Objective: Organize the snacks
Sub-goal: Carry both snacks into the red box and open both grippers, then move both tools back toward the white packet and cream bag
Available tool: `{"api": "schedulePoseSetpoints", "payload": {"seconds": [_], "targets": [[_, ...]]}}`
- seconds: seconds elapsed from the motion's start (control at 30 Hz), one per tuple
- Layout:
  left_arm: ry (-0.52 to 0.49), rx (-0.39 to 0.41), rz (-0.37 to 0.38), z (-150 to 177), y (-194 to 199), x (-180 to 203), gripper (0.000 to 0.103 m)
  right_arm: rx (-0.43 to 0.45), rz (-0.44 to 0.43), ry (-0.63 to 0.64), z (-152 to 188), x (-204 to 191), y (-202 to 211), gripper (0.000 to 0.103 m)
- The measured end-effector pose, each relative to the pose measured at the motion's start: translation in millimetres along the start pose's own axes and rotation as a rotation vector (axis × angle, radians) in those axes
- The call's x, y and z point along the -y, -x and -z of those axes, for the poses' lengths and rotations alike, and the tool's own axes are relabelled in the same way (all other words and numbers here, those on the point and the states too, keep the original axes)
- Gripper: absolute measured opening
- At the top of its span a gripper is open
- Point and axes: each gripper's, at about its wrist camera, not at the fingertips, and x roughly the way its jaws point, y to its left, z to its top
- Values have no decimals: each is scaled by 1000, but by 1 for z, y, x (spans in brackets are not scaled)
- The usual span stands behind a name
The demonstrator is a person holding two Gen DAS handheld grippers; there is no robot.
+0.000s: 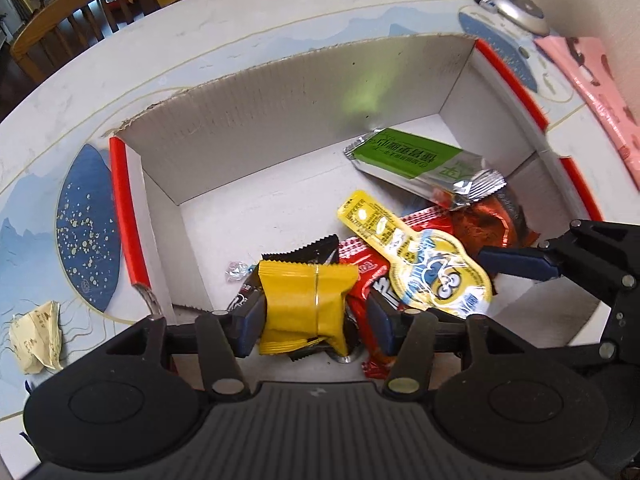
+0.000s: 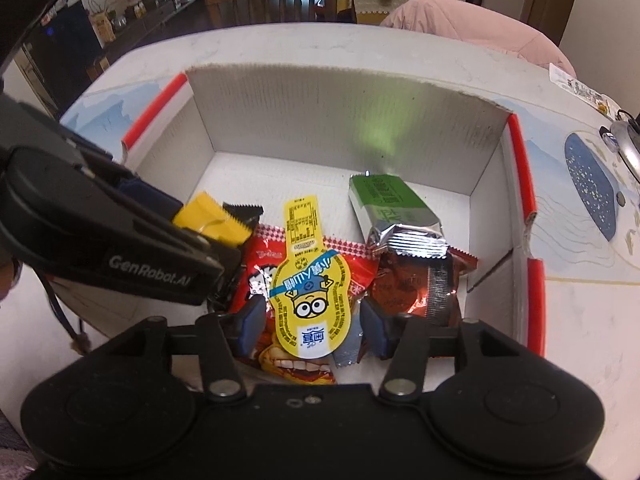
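Note:
A white cardboard box (image 1: 248,128) with red edges sits on the table and holds several snacks. My left gripper (image 1: 316,320) is open over the box, its jaws standing either side of a yellow packet (image 1: 304,304) without pressing it; the packet (image 2: 212,220) also shows in the right wrist view. My right gripper (image 2: 312,326) is open above a yellow Minion pouch (image 2: 310,280), seen too in the left wrist view (image 1: 424,264). A green and silver bar (image 1: 420,160) lies at the back right, over a red foil pack (image 2: 416,292). A red packet (image 2: 260,276) lies under the pouch.
A crumpled wrapper (image 1: 36,336) lies on the table left of the box. A pink packet (image 1: 600,88) and a silver lamp base (image 1: 516,4) are at the far right. Wooden chairs (image 1: 80,12) stand beyond the table.

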Motion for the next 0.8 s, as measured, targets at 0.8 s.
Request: {"api": "schedulePoseSetpoints", "payload": {"seconds": [0.8], "targets": [[92, 238, 32, 54, 96, -36, 55, 148, -129, 66, -16, -18, 61, 58]]}}
